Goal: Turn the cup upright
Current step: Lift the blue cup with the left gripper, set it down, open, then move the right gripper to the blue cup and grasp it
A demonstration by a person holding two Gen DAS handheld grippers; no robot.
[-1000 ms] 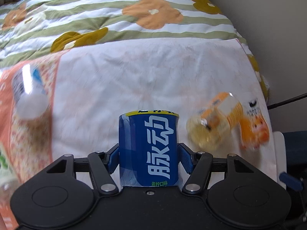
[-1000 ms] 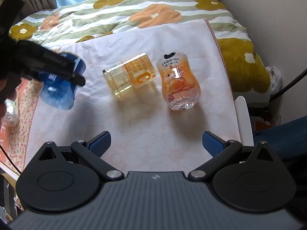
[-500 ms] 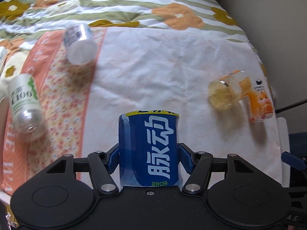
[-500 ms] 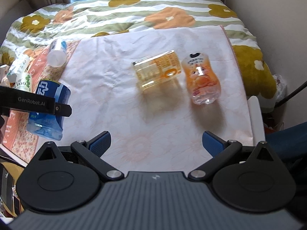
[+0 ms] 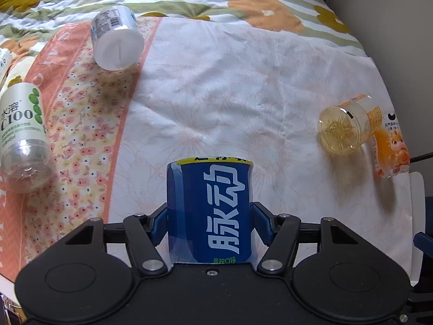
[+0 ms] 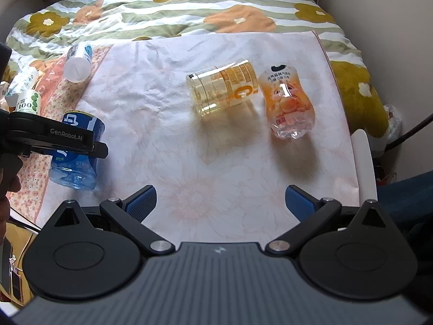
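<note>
My left gripper (image 5: 210, 224) is shut on a blue cup (image 5: 209, 211) with white characters and a yellow rim, gripping its sides. In the right wrist view the blue cup (image 6: 77, 162) hangs in the left gripper (image 6: 58, 140) near the cloth's left front, clear base down and tilted. My right gripper (image 6: 220, 200) is open and empty above the front of the white cloth (image 6: 216, 149). A yellow clear cup (image 6: 224, 88) and an orange cup (image 6: 288, 105) lie on their sides at the right.
A white cup (image 5: 116, 40) lies on its side on the floral orange cloth (image 5: 81, 124) at the left. A clear C100 cup (image 5: 23, 138) lies further left. A flowered striped quilt (image 6: 176, 8) covers the back. A wall (image 6: 392, 27) stands at the right.
The left gripper has swung left and back with the blue cup, now lower near the cloth's left front. The right gripper stayed open and drew back slightly.
</note>
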